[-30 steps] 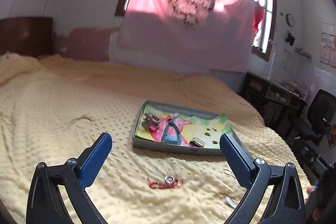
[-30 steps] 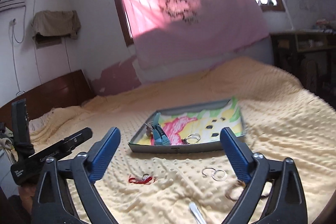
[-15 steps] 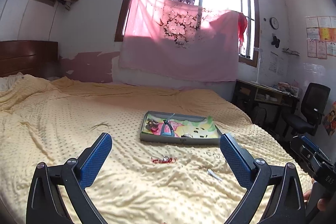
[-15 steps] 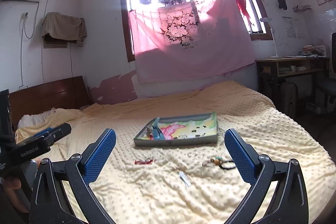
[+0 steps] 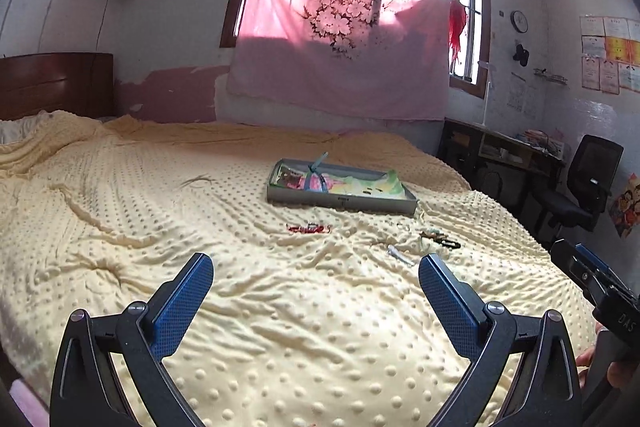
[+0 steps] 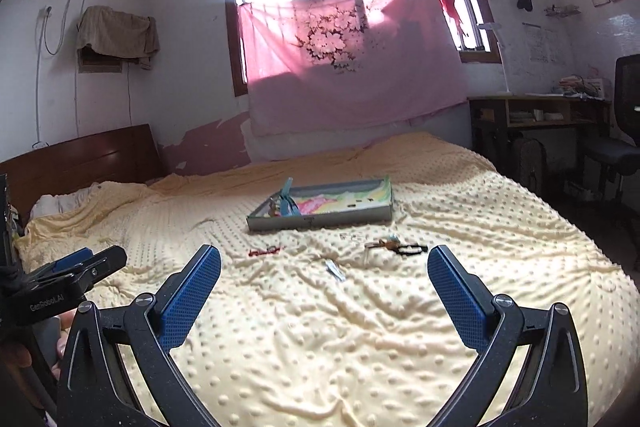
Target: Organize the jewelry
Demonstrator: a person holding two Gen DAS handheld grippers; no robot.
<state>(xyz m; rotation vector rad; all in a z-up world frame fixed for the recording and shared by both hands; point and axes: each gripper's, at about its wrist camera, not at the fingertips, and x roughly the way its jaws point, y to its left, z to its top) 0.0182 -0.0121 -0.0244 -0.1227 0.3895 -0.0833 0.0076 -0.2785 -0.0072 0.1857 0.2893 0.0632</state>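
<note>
Both grippers, left (image 5: 316, 277) and right (image 6: 324, 267), gape wide and empty low in frame over the yellow blanket (image 5: 280, 327), jewelry tray (image 5: 340, 202) mid-frame, red bracelet (image 5: 309, 228) just below it.

Wall clock (image 5: 519, 21), desk (image 6: 538, 109), office chair (image 5: 588, 183)

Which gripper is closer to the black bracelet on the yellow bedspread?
Right, narrowly. The black bracelet lies just ahead of the right gripper, toward its right finger; from the left gripper it sits farther, ahead and rightward.
</note>
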